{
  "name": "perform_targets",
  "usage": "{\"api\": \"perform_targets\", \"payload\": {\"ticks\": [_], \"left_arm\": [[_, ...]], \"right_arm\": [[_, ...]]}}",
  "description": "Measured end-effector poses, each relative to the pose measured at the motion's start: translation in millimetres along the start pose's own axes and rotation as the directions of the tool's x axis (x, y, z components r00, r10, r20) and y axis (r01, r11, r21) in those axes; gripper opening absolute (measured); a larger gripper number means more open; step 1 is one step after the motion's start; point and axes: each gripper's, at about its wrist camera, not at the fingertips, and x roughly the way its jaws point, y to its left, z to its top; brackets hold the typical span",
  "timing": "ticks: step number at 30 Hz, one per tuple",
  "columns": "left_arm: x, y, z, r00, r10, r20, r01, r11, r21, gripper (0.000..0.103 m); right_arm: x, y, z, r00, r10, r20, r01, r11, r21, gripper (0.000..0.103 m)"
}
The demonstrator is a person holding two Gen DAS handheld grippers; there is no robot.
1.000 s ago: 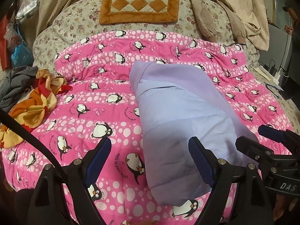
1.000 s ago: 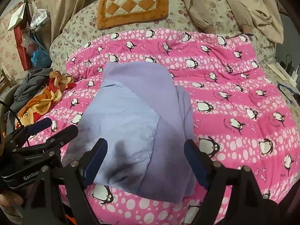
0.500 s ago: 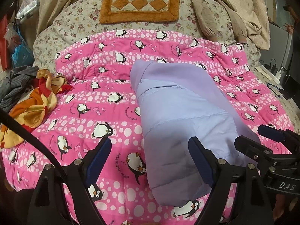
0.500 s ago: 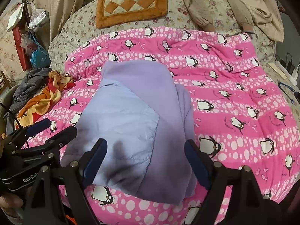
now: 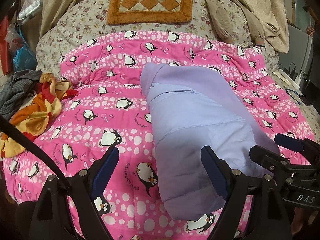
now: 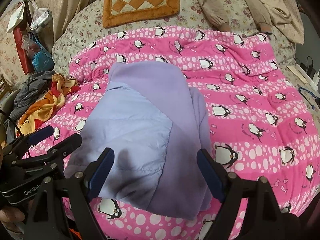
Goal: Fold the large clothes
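Observation:
A lavender padded jacket (image 5: 196, 120) lies folded into a long bundle on the pink penguin quilt (image 5: 100, 108); the right wrist view shows the same jacket (image 6: 144, 132) with a paler quilted panel on top. My left gripper (image 5: 160, 168) hovers open above the jacket's near left edge, nothing between its blue pads. My right gripper (image 6: 154, 170) hovers open over the jacket's near end, also empty. Each gripper appears at the edge of the other's view.
A crumpled orange, red and yellow cloth (image 5: 34, 110) and a grey striped garment (image 5: 14, 92) lie at the quilt's left edge. An orange checkered cushion (image 5: 150, 2) and a beige garment (image 5: 240, 14) sit at the far end. Cables and adapters (image 5: 290, 76) lie at the right.

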Motion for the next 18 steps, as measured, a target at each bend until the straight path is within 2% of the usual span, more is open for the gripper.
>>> {"api": "perform_targets", "payload": {"ticks": [18], "left_arm": [[0.3, -0.8, -0.5, 1.0, -0.001, -0.001, 0.001, 1.0, 0.005, 0.057]], "right_arm": [[4.3, 2.4, -1.6, 1.0, -0.004, -0.006, 0.004, 1.0, 0.007, 0.087]]}}
